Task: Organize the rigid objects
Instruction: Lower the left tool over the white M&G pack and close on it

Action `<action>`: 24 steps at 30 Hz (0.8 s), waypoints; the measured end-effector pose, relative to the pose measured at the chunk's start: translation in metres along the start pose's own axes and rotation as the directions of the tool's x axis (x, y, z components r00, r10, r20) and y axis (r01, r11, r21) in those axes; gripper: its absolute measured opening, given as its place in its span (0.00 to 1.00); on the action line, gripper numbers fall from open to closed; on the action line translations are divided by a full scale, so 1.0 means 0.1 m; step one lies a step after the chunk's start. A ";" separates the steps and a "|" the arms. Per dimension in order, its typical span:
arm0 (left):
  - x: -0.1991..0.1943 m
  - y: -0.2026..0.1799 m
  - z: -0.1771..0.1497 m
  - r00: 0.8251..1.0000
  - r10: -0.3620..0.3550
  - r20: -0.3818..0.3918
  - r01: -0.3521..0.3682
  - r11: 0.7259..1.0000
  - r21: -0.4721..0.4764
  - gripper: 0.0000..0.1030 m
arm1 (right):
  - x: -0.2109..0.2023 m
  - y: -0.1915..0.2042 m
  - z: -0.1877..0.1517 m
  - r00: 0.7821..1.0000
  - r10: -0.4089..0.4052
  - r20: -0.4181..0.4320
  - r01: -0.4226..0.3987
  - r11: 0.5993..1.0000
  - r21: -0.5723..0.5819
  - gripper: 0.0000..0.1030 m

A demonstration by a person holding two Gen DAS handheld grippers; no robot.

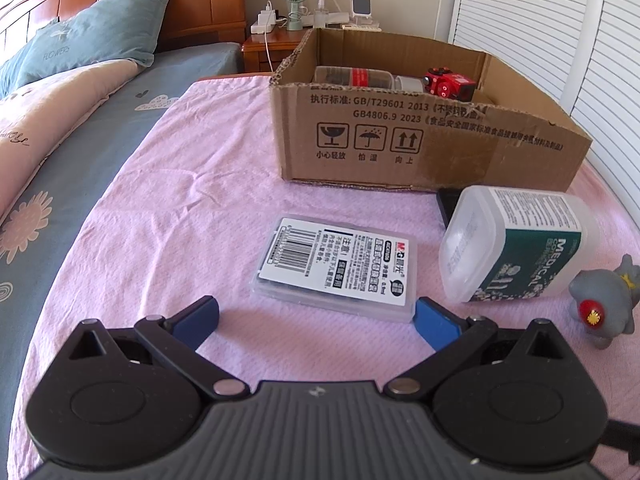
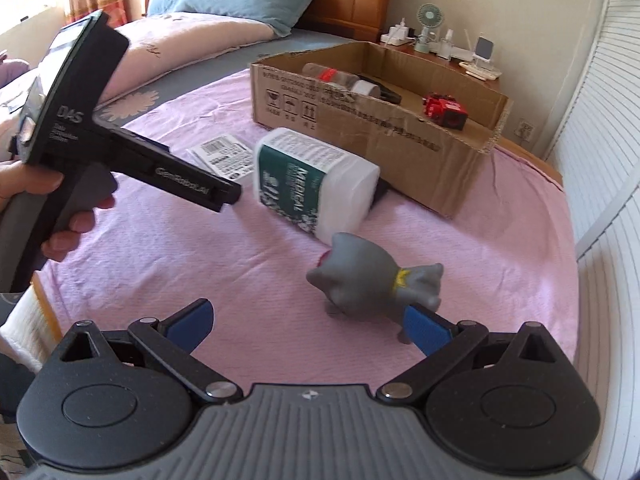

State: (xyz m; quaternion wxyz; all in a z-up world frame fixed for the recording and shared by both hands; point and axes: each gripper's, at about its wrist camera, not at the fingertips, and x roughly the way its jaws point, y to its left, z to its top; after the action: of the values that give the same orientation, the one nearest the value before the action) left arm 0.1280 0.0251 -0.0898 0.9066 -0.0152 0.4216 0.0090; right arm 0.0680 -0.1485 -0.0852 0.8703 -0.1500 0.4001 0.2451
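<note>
A flat clear case with a barcode label (image 1: 338, 266) lies on the pink cloth just ahead of my open left gripper (image 1: 316, 318); its near right corner is close to the right fingertip. A white "MEDICAL" tub (image 1: 516, 250) lies on its side to the right, over a dark flat item (image 1: 447, 204). A grey toy figure (image 2: 372, 280) stands in front of my open right gripper (image 2: 308, 322), its rear touching or just above the right finger (image 2: 424, 330). The cardboard box (image 1: 420, 148) behind holds a bottle (image 1: 352, 77) and a red toy (image 1: 450, 84).
A hand (image 2: 60, 208) holds the left gripper's body at the left of the right wrist view. The pink cloth (image 1: 180, 208) lies over a bed with pillows. A nightstand (image 1: 316, 20) with a small fan stands behind the box. White louvred doors (image 1: 560, 32) run along the right.
</note>
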 end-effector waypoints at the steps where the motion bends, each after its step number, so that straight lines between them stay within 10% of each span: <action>1: 0.00 0.00 0.00 1.000 0.000 0.000 0.000 1.000 0.000 1.00 | 0.03 -0.07 -0.02 1.000 -0.017 -0.007 0.017 1.000 0.020 1.00; 24: 0.14 -0.02 0.19 0.997 -0.073 -0.021 0.074 0.993 0.087 0.98 | 0.33 -0.25 -0.14 0.997 -0.071 0.030 0.066 0.986 0.155 1.00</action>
State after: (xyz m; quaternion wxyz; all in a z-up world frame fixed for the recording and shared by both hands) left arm 0.1514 0.0237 -0.0884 0.9024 0.0090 0.4287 -0.0430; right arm 0.0908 -0.1656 -0.1179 0.8941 -0.0916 0.3970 0.1859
